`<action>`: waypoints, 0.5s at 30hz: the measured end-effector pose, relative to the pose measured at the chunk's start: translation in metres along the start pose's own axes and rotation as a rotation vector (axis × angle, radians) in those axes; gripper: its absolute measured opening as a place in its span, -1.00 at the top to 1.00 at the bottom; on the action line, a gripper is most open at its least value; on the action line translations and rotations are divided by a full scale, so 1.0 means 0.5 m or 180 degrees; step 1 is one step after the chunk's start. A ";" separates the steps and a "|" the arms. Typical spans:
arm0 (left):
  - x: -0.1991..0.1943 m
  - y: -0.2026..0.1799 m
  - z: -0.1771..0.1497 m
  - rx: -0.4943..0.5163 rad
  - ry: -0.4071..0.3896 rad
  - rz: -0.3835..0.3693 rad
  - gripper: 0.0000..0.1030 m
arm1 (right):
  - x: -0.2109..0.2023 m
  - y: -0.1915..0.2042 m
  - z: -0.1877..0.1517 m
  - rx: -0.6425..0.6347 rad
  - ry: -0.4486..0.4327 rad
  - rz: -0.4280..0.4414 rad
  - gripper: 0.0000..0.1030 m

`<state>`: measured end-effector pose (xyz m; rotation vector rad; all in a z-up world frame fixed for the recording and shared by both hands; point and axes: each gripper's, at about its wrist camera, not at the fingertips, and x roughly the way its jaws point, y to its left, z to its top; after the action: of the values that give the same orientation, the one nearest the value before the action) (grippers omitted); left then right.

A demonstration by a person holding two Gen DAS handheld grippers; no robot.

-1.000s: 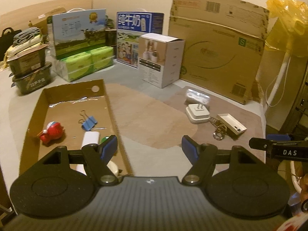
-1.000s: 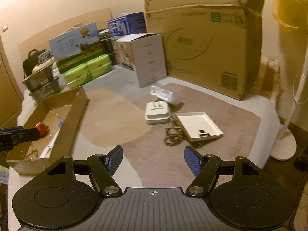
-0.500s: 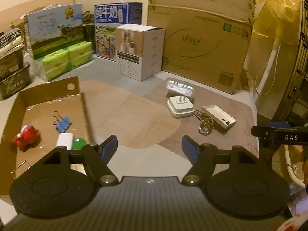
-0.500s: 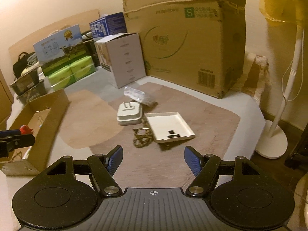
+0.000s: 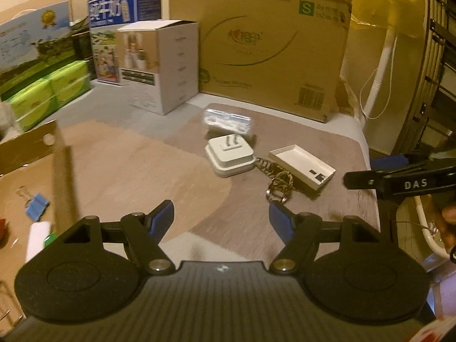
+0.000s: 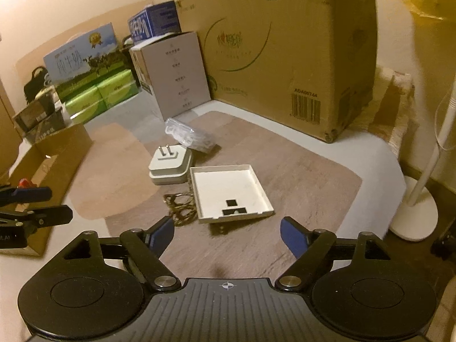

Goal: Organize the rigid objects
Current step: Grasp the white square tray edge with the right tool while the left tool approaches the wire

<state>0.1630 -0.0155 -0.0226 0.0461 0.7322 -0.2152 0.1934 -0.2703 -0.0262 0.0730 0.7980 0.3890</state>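
The right gripper (image 6: 226, 232) has just been widening its jaws, nothing between them, above the white tray (image 6: 229, 192). Beside the tray lie a plug adapter (image 6: 170, 166), a braided strap (image 6: 181, 209) and a clear packet (image 6: 189, 136). The left gripper (image 5: 221, 218) hangs empty, jaws apart.

Cardboard tray (image 5: 61, 171) at 9 o'clock: cut by frame edge, wall motion-blurred. Keychain (image 6: 182, 209) partly hidden under white lid (image 6: 230, 193). Clear packet (image 5: 228, 122) contents unreadable.
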 end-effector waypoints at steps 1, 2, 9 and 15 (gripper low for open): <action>0.011 -0.004 0.002 0.0016 0.0008 -0.0014 -0.37 | 0.009 -0.003 0.004 -0.0028 0.0015 0.0033 -0.62; 0.021 -0.006 0.005 0.0031 0.0017 -0.0020 -0.37 | 0.020 -0.006 0.009 -0.0067 0.0037 0.0079 -0.63; 0.089 -0.012 0.013 0.0060 0.0086 -0.0084 -0.37 | 0.099 -0.038 0.035 -0.0195 0.0199 0.0325 -0.64; 0.129 -0.014 0.013 0.0060 0.0147 -0.0123 -0.37 | 0.153 -0.065 0.048 -0.0251 0.0326 0.0377 -0.65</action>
<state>0.2126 -0.0346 -0.0609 0.0549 0.7774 -0.2586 0.2689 -0.2706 -0.0685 0.0269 0.8808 0.5393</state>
